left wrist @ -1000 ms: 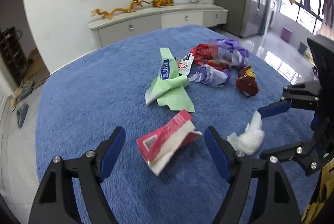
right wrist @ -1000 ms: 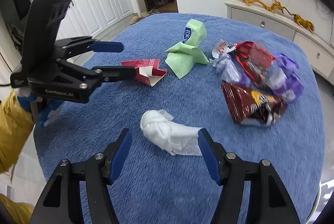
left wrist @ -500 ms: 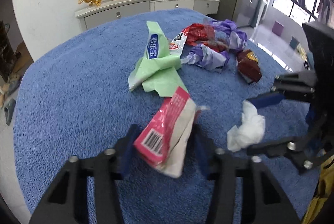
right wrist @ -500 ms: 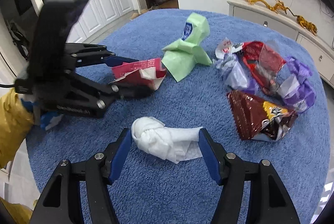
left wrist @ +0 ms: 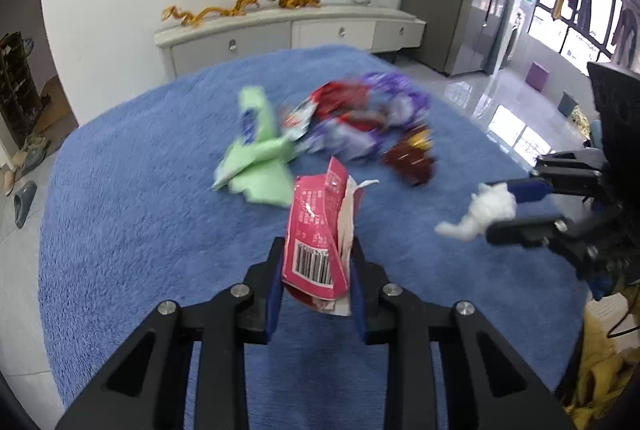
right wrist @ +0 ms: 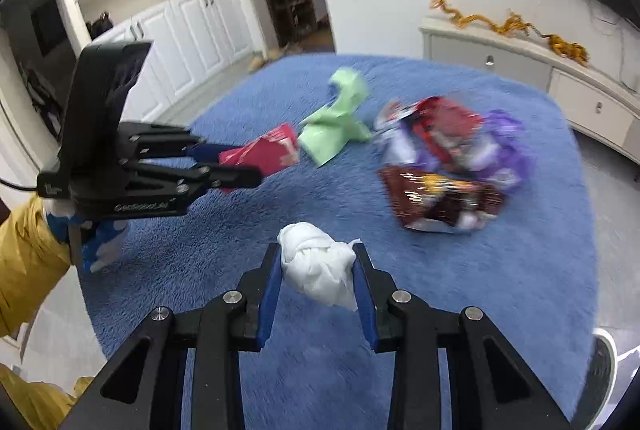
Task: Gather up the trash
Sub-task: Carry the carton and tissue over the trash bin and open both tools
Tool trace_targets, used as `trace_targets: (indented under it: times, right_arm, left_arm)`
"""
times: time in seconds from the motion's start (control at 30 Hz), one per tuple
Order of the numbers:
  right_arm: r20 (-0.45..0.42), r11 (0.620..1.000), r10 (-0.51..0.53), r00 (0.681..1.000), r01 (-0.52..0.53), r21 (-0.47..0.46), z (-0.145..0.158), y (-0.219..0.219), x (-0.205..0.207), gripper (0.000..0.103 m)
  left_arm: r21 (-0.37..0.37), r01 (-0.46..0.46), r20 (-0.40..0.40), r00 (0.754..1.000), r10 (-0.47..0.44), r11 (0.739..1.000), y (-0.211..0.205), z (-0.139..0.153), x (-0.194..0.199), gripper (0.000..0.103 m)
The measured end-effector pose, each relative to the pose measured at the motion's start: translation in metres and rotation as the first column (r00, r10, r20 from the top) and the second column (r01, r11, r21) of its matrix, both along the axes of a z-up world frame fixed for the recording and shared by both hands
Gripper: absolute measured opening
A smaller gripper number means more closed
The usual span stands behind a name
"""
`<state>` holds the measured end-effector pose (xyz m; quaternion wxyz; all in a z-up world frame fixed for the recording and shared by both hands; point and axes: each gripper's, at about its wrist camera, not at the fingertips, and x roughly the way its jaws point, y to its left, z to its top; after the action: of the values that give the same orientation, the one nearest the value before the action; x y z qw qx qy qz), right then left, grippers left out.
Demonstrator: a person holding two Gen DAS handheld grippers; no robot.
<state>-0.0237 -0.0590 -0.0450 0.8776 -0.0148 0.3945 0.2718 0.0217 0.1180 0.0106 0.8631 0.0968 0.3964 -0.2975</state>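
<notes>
My left gripper (left wrist: 316,270) is shut on a pink wrapper (left wrist: 318,226) with a barcode and holds it above the blue cloth; it also shows in the right wrist view (right wrist: 264,153). My right gripper (right wrist: 316,270) is shut on a crumpled white tissue (right wrist: 316,262), lifted off the cloth; the tissue also shows in the left wrist view (left wrist: 480,213). On the cloth lie a green wrapper (left wrist: 256,149), a red and purple wrapper pile (left wrist: 360,117) and a brown snack bag (right wrist: 440,197).
The blue cloth (left wrist: 140,189) covers a round table. A white sideboard (left wrist: 280,33) with golden figures stands at the far wall under a TV. White cupboards (right wrist: 168,29) stand at the left in the right wrist view. Slippers (left wrist: 24,197) lie on the floor.
Both grippers were open around their items one second ago. The left has shut on the pink wrapper and raised it; the right has shut on the white tissue and raised it.
</notes>
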Motion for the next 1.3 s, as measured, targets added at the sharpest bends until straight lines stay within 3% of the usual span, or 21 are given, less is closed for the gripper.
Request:
trace_targets:
  times: [0.13,0.3,0.53,0.67,0.83,1.0,1.07,1.13,1.3]
  right_arm:
    - [0.041,0.994,-0.104,0.994,0.102,0.049,0.016,-0.051,-0.018,0.032]
    - [0.065,0.952,-0.298,0.952,0.291,0.098,0.027,-0.141,-0.041,0.032]
    - [0.05,0.839,-0.543,0.839,0.539,0.067,0.021,-0.264,-0.063,0.032]
    - [0.004,0.764,-0.644,0.765,0.643,0.06,-0.002,-0.323,-0.072,0.033]
    - [-0.061,0.694,-0.715,0.696,0.718,0.05,-0.034,-0.365,-0.076,0.035]
    - [-0.106,0.652,-0.75,0.652,0.757,0.043,-0.055,-0.4,-0.074,0.041]
    - [-0.115,0.633,-0.766,0.633,0.773,0.036,-0.062,-0.41,-0.073,0.054]
    - [-0.128,0.62,-0.775,0.619,0.784,0.032,-0.069,-0.414,-0.07,0.056]
    - [-0.156,0.589,-0.797,0.584,0.808,0.017,-0.082,-0.427,-0.069,0.059]
  left_arm:
    - [-0.027,0.055,0.025,0.998,-0.054,0.998,-0.039,0.025,-0.013,0.027]
    - [-0.077,0.134,0.033,0.991,-0.132,0.988,-0.107,0.045,-0.017,0.027]
    - [-0.1,0.306,-0.005,0.951,-0.308,0.947,-0.245,0.04,-0.017,0.027]
    - [-0.104,0.377,-0.048,0.922,-0.383,0.92,-0.321,0.025,-0.015,0.027]
    - [-0.088,0.425,-0.109,0.895,-0.433,0.901,-0.405,0.0,-0.013,0.027]
    - [-0.08,0.433,-0.15,0.885,-0.44,0.898,-0.463,-0.016,-0.005,0.033]
    - [-0.079,0.429,-0.167,0.884,-0.436,0.9,-0.479,-0.023,-0.004,0.042]
    - [-0.082,0.416,-0.185,0.887,-0.424,0.906,-0.49,-0.029,0.0,0.061]
    - [-0.096,0.387,-0.209,0.893,-0.399,0.917,-0.489,-0.033,0.005,0.062]
